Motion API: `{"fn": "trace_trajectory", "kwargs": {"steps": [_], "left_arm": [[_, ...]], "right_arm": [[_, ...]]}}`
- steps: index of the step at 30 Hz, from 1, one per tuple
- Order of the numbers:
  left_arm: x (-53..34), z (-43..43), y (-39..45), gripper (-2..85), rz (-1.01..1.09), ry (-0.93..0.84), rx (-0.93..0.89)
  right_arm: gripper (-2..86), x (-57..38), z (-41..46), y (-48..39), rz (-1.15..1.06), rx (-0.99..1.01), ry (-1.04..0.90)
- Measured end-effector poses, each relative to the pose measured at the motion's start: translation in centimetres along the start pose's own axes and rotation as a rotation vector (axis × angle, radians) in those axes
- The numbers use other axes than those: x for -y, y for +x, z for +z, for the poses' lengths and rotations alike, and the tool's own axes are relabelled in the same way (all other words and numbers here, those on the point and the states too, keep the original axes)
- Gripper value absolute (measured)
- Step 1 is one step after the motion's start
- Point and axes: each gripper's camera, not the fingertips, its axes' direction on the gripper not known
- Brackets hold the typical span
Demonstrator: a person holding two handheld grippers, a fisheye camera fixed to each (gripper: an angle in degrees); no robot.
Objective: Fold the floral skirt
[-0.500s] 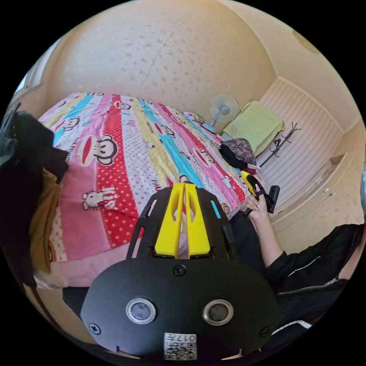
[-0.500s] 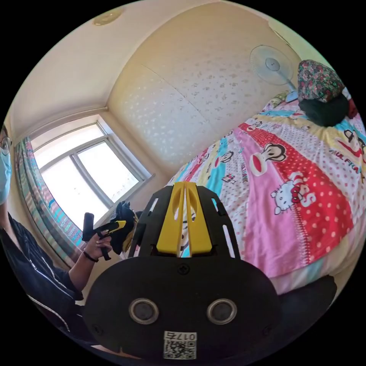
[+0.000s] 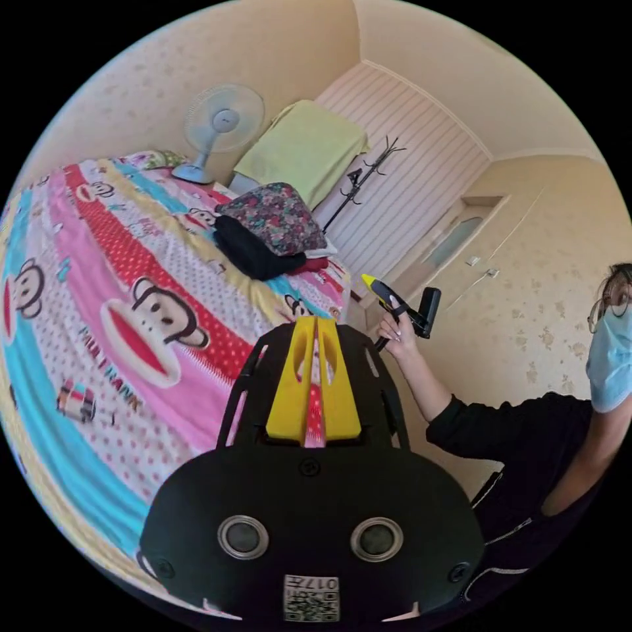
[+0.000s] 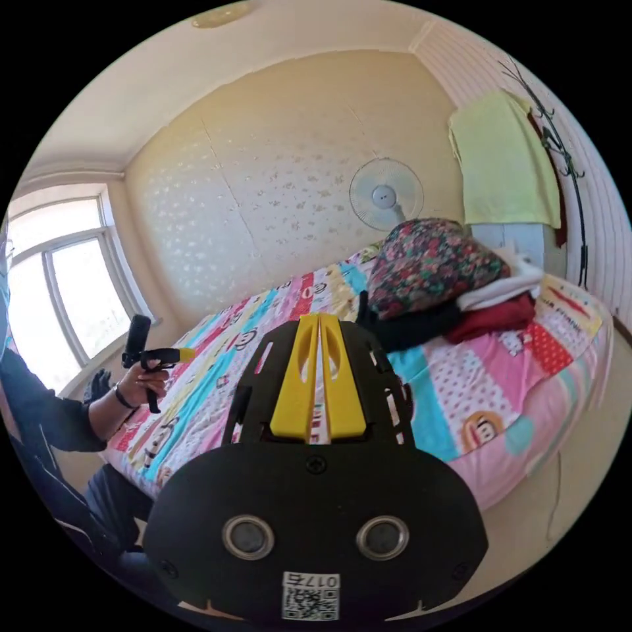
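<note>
A: Left tool [image 3: 315, 326] is sitting with its yellow jaws pressed together, nothing between them, hovering over the near edge of the bed [image 3: 79, 329]. Right tool [image 4: 319, 322], same: jaws closed on air, pointing across the bed.

B: Where's the floral skirt?

A: It's lying on top of a small pile near the far corner of the bed [image 4: 559, 388], bunched into a mound. Floral skirt [image 4: 434, 263] is resting on a black garment [image 4: 415, 329], with a white piece and a red garment [image 4: 490, 319] sticking out beside it. In the left gripper view, floral skirt [image 3: 273, 217] is well apart from the tool tips. A fan [image 4: 385, 194] is standing just behind the pile.

B: So the grab hasn't started.

A: Judging so. Both tools are empty and clear of the cloth. The right hand [image 3: 398, 332] is holding its tool up in the air beside the bed.

B: Advice for the pick?

A: Spread the jaws before reaching. Take only the floral layer at its upper edge, or the black garment is probably coming along. Pinch two separated points on one hem or the waistband, lift, then carry it to the bare striped sheet for spreading flat.

B: Waistband visible?

A: Can't tell; it's too crumpled.
</note>
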Motion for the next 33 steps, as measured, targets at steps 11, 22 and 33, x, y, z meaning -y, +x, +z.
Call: {"fn": "trace_trajectory", "kwargs": {"steps": [11,22,33], "left_arm": [[15.2,13.6,-10.5,11.9,-0.277,0.034,-0.11],[28.1,18.9,-12.6,19.1,-0.492,-0.266,0.014],[27.8,14.2,-8.2,7.5,-0.707,-0.291,0.041]], "right_arm": [[4.7,6.1,8.2,13.7,-0.031,-0.176,-0.202],[17.6,22.2,16.9,35.2,0.164,-0.075,-0.586],[5.2,19.6,16.2,39.5,0.325,0.073,-0.483]]}}
